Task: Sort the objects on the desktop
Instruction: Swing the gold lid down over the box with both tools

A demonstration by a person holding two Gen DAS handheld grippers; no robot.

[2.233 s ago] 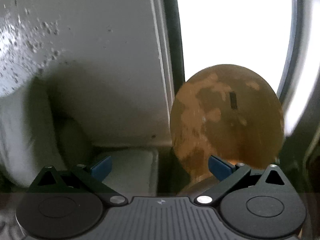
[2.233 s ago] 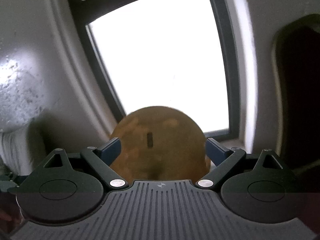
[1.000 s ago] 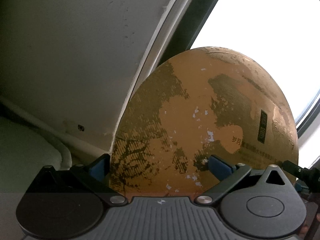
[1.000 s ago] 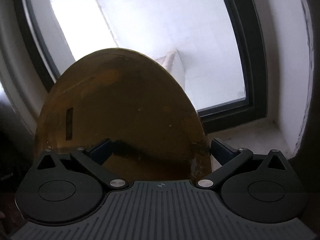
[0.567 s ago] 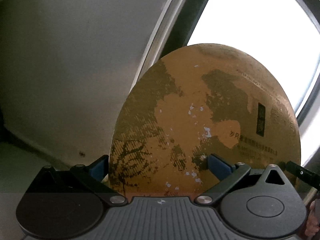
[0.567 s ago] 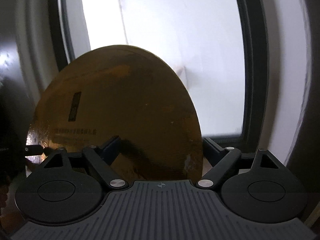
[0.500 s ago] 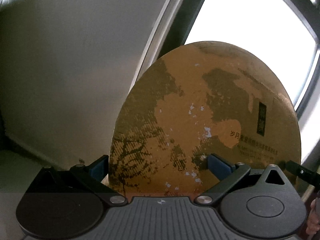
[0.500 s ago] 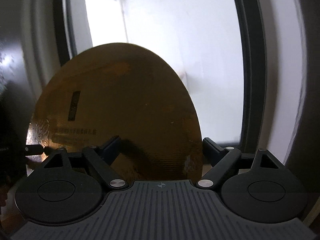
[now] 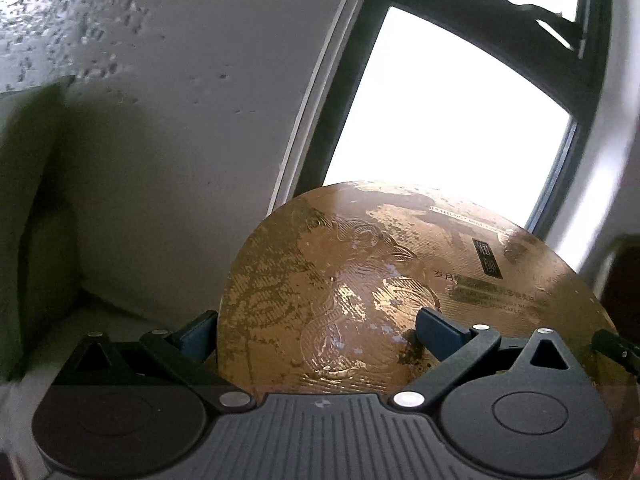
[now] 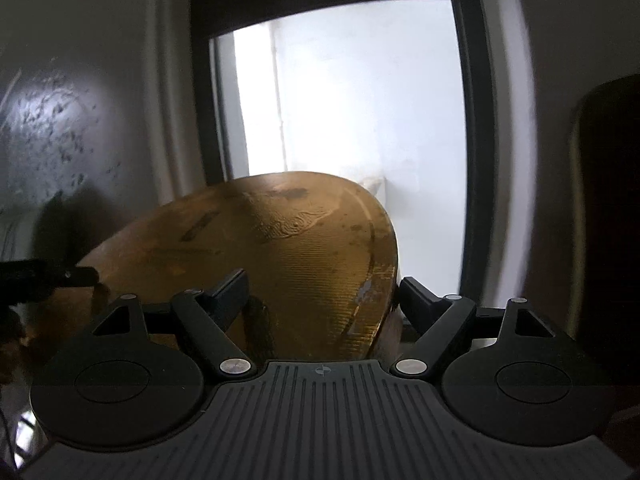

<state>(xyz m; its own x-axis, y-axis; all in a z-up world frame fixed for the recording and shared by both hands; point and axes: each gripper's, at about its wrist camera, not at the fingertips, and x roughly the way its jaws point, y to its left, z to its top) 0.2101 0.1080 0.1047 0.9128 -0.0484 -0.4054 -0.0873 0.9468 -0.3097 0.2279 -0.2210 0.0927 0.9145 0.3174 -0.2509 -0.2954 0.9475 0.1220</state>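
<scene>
A round gold tin (image 9: 360, 280) with embossed patterns and a black label is held up in the air in front of a window. My left gripper (image 9: 318, 334) is shut on its left rim, one finger behind the edge and the other on the top face. At the opposite rim my right gripper (image 10: 324, 296) is shut on the gold tin (image 10: 300, 248), one finger on the face and one beside the side wall. Each view shows a black fingertip of the other gripper at the tin's far edge. The tin's top face tilts towards both cameras.
A bright window (image 9: 440, 120) in a dark frame stands right behind the tin, and it also fills the right wrist view as the window (image 10: 360, 100). A rough white wall (image 9: 180, 100) lies to the left, with a greenish cushion (image 9: 24, 200) at the edge. A dark tall shape (image 10: 608, 200) stands at the right.
The tin has tipped from nearly upright to leaning back, so its top edge sits lower in both views. Both grippers swung so that more wall and window frame show.
</scene>
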